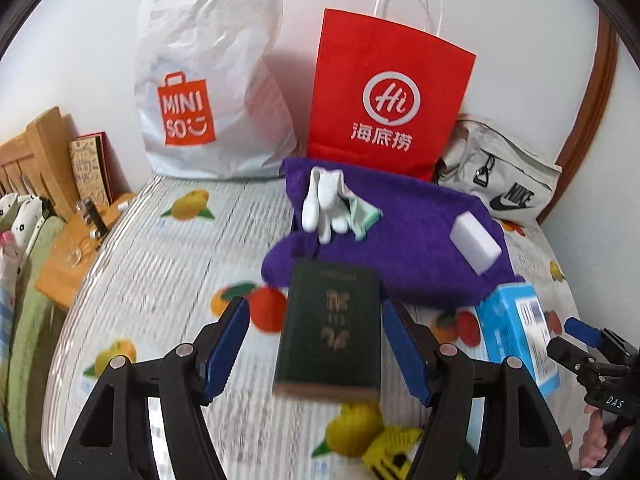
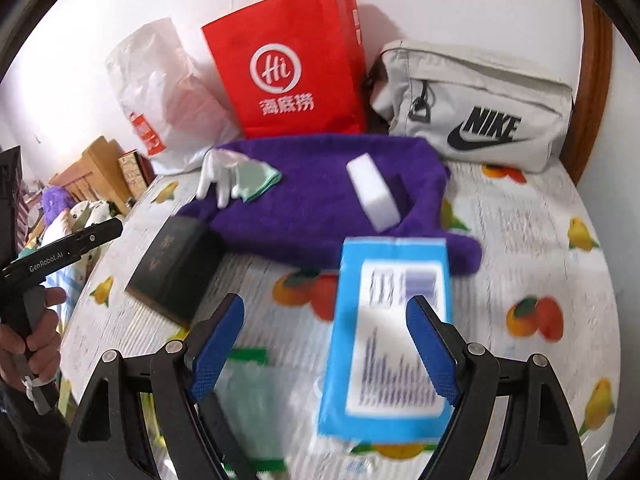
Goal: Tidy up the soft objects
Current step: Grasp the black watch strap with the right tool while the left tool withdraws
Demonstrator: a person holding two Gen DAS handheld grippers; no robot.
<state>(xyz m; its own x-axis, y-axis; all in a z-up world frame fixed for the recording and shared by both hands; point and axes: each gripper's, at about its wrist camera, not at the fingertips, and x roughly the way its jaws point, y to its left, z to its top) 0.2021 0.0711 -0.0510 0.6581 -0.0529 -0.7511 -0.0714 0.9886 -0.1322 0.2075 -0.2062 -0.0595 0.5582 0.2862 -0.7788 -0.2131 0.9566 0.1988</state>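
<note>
The left gripper has its two blue pads wide apart, and the dark green book lies flat on the desk between them but touches neither pad, so I judge that it is lined up for a grasp and not yet holding. The right gripper is spread in the same way, with the blue box lying between its pads and seemingly not pressed by either. Both hard things lie close in front of the grippers, probably because they must be put aside before the soft ones are sorted. Farther ahead of both grippers is the purple towel, rumpled on the desk, and it carries the white glove, a pale green cloth just beside the glove, and a white sponge block toward the right. Beyond the towel, against the wall, stand the white Miniso bag, the red paper bag and the grey Nike pouch; they look like the places into which the soft things should go.
</note>
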